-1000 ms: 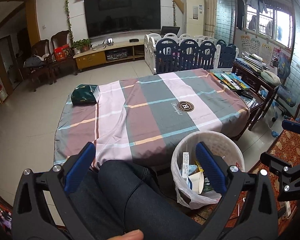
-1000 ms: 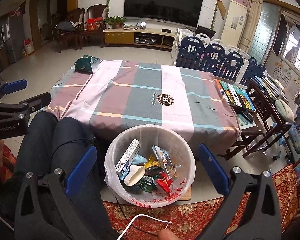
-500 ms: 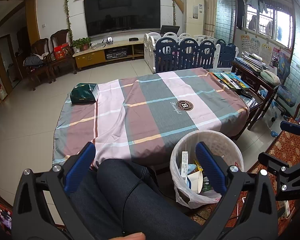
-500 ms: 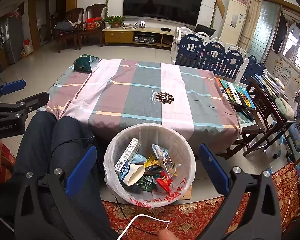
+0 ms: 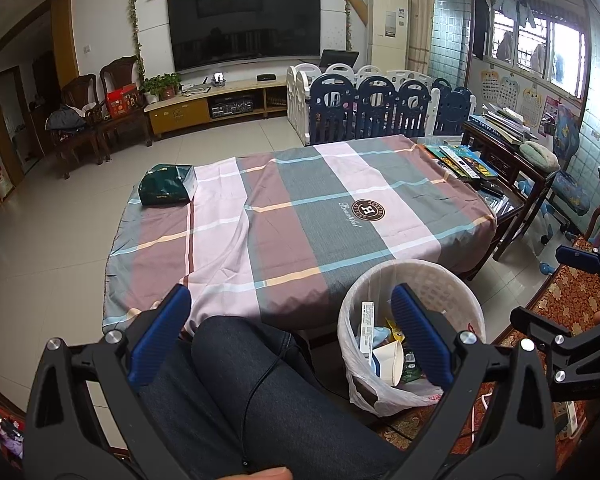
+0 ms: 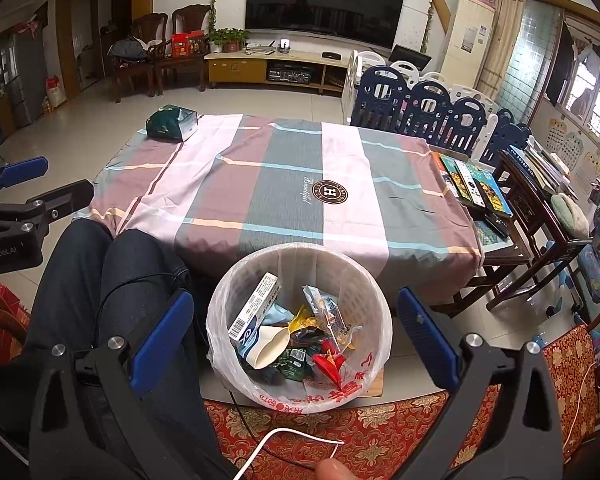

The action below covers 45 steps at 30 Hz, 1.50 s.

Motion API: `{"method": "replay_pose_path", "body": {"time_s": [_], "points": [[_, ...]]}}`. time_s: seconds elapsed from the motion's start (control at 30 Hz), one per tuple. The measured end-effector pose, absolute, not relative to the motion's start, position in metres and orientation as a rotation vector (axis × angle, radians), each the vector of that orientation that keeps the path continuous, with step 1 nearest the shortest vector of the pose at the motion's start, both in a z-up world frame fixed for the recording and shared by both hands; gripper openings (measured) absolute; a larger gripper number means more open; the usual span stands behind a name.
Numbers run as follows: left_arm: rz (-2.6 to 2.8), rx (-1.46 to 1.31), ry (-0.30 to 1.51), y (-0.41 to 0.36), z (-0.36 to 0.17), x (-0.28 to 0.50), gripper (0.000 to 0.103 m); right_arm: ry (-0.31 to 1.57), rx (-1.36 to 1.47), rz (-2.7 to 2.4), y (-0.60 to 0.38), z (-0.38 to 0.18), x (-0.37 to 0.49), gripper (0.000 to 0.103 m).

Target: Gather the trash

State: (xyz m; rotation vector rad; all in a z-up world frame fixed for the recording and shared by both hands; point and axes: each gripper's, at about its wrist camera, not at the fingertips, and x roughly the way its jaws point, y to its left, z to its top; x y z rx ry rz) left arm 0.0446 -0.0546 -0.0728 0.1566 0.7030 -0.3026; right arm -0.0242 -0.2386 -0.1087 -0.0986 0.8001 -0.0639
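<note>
A white mesh waste bin lined with a clear bag stands on the floor at the table's near edge. It holds a white carton, a paper cup and several wrappers. My right gripper hangs open above the bin with nothing between its blue pads. My left gripper is open too, over the person's lap, and the bin shows behind its right finger. A dark green tissue pack lies on the table's far left corner.
A striped cloth covers the low table. The seated person's knees are left of the bin. Books lie at the table's right end, beside a wooden side table. A patterned red rug is underfoot.
Both views have drifted slightly; the table sits a little lower in the frames. Both grippers stay open and nothing was taken hold of.
</note>
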Motion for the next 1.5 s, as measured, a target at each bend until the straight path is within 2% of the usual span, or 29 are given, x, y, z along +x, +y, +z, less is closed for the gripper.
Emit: {"method": "replay_pose_path", "body": {"time_s": [1.2,1.5], "points": [[-0.322,0.151,0.720,-0.057,-0.077,0.042,0.100,0.822,-0.099,-0.068,-0.244,-0.119,-0.022,0.099],[-0.309,0.138,0.764,-0.054,-0.086,0.062,0.100,0.833,-0.069,-0.066,-0.250,-0.125,-0.015,0.099]]}}
